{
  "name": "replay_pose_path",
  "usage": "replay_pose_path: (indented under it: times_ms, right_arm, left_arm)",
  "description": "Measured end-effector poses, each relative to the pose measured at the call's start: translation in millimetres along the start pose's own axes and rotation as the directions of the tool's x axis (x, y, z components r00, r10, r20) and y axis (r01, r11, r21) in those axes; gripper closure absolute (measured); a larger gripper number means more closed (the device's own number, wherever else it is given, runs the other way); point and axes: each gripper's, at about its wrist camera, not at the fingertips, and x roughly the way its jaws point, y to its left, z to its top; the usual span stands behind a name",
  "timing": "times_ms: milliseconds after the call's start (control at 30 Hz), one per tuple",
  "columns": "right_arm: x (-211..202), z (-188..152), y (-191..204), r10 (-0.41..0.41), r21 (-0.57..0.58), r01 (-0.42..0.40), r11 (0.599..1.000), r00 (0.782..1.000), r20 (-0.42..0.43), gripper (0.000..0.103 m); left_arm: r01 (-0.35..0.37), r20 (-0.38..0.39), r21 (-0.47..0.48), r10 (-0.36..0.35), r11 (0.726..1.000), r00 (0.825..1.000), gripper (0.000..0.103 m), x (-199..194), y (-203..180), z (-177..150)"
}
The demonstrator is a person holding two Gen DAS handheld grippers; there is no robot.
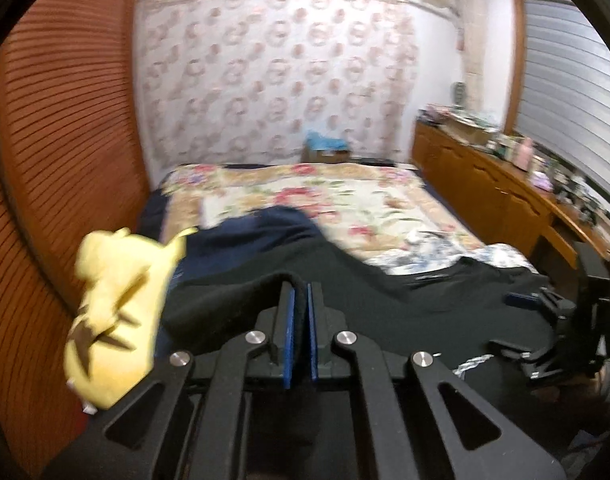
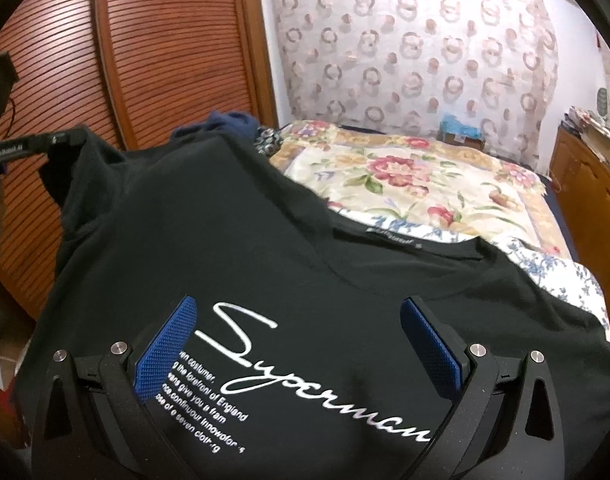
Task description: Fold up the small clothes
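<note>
A black T-shirt (image 2: 225, 240) with white script lettering lies spread on the bed, collar toward the far side. My left gripper (image 1: 301, 292) is shut on a fold of its black fabric, which shows pinched between the blue pads (image 1: 290, 320). In the right wrist view the left gripper (image 2: 63, 138) holds the shirt's left corner lifted off the bed. My right gripper (image 2: 301, 304) hovers open over the printed chest, with only flat cloth below its wide-apart fingers. It also shows at the right edge of the left wrist view (image 1: 533, 300), over the T-shirt (image 1: 365, 300).
A yellow plush toy (image 1: 113, 304) lies at the bed's left side by the wooden louvred doors (image 1: 65, 140). A navy garment (image 1: 257, 232) and a blue-and-white floral cloth (image 1: 445, 248) lie beyond the shirt on the floral bedspread (image 1: 345, 200). A cluttered wooden cabinet (image 1: 485, 184) runs along the right.
</note>
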Motion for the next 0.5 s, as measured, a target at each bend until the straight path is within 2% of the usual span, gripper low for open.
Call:
replay_pose_path:
  times_ms: [100, 200, 267, 300, 400, 467, 500]
  right_arm:
    - [-5, 3, -6, -0.013, 0.010, 0.013, 1.000, 1.000, 0.015, 0.000]
    - [-5, 1, -8, -0.018, 0.016, 0.018, 1.000, 1.000, 0.010, 0.000]
    - [-1, 0, -7, -0.019, 0.008, 0.019, 1.000, 1.000, -0.002, 0.000]
    - [0, 0, -5, -0.016, 0.003, 0.016, 1.000, 1.000, -0.007, 0.000]
    - [3, 0, 0, 0.002, -0.012, -0.002, 1.000, 1.000, -0.010, 0.000]
    - [8, 5, 5, 0.037, -0.022, -0.037, 0.999, 0.999, -0.008, 0.000]
    - [10, 8, 7, 0.055, -0.026, -0.055, 0.998, 0.998, -0.007, 0.001]
  left_arm:
    - [0.065, -0.031, 0.030, -0.064, 0.997, 0.997, 0.097, 12, -22, 2]
    - [0.102, -0.057, 0.032, -0.100, 0.994, 0.993, 0.089, 15, -28, -3]
    - [0.082, -0.052, 0.020, -0.081, 0.996, 0.995, 0.072, 11, -20, -8]
    - [0.066, -0.045, 0.013, -0.066, 0.998, 0.997, 0.071, 7, -15, -9]
    - [0.045, -0.035, -0.018, -0.045, 0.999, 0.998, 0.060, -2, 0, -13]
    - [0.018, -0.024, -0.033, -0.019, 0.999, 1.000, 0.047, -9, 12, -17]
    - [0.005, -0.022, -0.037, -0.006, 0.999, 1.000, 0.047, -11, 16, -20]
